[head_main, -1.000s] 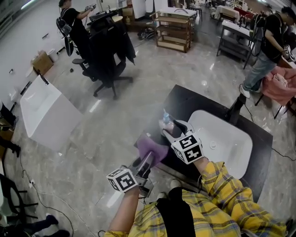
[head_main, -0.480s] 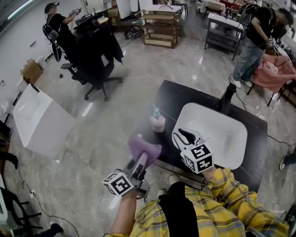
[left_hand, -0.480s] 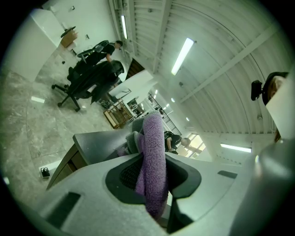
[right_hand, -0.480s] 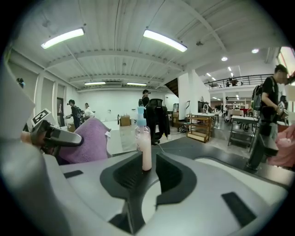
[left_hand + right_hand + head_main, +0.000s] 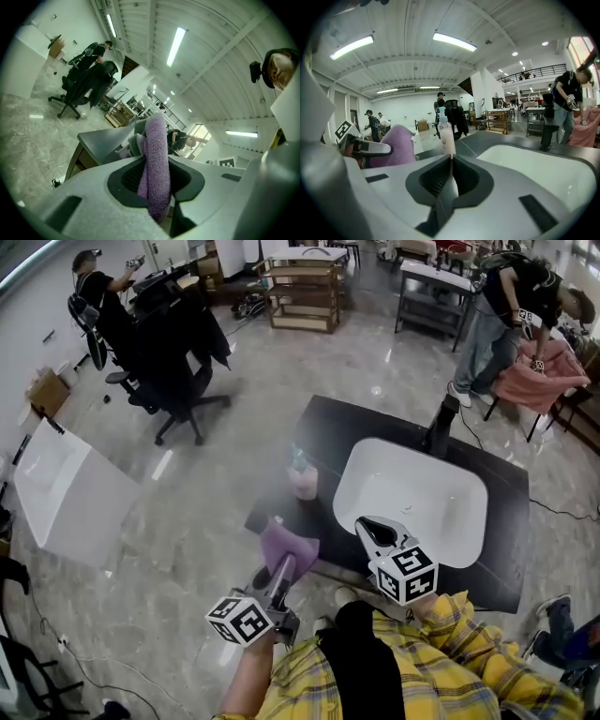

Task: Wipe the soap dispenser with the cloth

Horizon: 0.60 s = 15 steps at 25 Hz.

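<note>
Head view: the left gripper [image 5: 279, 568] has its fingers clamped on a purple cloth [image 5: 287, 546] off the desk's [image 5: 375, 423] near-left corner. The right gripper's [image 5: 373, 525] fingers have just been closing and now meet, empty, by the sink's [image 5: 422, 491] near rim. The dispenser [image 5: 302, 480] stands at the desk's left edge, apart from both.
</note>
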### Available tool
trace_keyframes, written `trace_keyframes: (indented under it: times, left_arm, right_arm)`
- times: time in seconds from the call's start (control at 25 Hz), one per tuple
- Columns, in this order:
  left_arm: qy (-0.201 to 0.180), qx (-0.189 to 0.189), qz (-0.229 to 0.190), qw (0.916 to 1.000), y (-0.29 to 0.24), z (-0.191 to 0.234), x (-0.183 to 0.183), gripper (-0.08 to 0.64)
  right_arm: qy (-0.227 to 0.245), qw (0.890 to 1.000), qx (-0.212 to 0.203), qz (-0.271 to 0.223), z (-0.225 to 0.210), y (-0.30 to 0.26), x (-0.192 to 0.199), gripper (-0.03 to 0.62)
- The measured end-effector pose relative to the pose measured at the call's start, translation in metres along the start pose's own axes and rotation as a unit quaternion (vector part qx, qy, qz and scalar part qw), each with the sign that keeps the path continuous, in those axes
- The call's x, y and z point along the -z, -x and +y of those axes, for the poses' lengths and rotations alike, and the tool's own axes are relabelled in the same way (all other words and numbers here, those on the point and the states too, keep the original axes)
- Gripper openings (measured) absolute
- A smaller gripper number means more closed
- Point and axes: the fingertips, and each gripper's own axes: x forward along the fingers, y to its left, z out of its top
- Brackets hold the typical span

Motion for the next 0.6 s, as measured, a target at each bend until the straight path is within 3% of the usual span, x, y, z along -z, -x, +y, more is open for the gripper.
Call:
trace_keyframes:
  times: [0.6]
  left_arm:
    - [-0.020,-0.031,0.003,0.9993,0.029,0.012,0.004,0.077]
  right_arm:
    - [-0.023,1.000,0.009,0.015,0.012,0.024,0.030,0.006]
